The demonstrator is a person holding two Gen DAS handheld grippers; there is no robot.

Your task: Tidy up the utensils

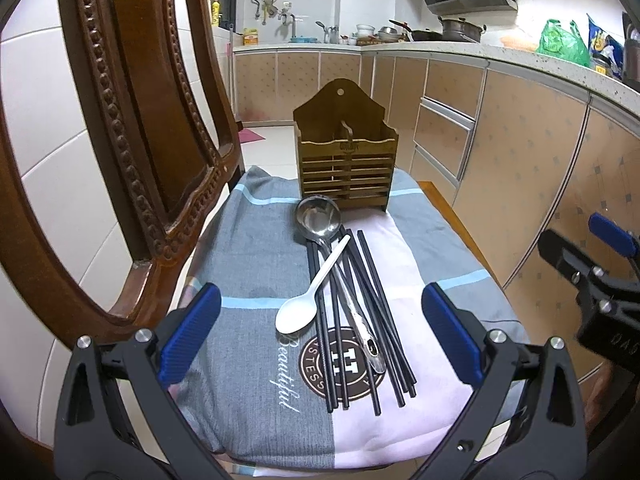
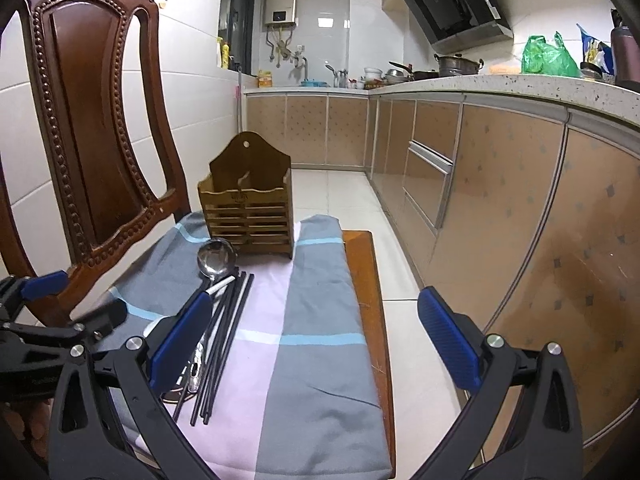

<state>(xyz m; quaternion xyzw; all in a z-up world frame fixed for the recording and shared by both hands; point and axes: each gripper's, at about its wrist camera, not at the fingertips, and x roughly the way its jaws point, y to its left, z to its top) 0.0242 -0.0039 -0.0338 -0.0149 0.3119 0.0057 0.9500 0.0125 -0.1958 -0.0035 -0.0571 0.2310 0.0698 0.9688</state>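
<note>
Both your left gripper (image 1: 320,336) and right gripper (image 2: 316,344) hang wide open, empty. Ladle (image 1: 332,248), white spoon (image 1: 308,300) and chopsticks (image 1: 360,312) overlap on the cushion (image 1: 248,264) before the wooden holder (image 1: 346,160). Grab carelessly and neighbours drag, chopsticks roll off.

You have open cushion (image 1: 248,264) left of the chopsticks (image 1: 372,300); the chair back (image 1: 132,120) walls off that side.
</note>
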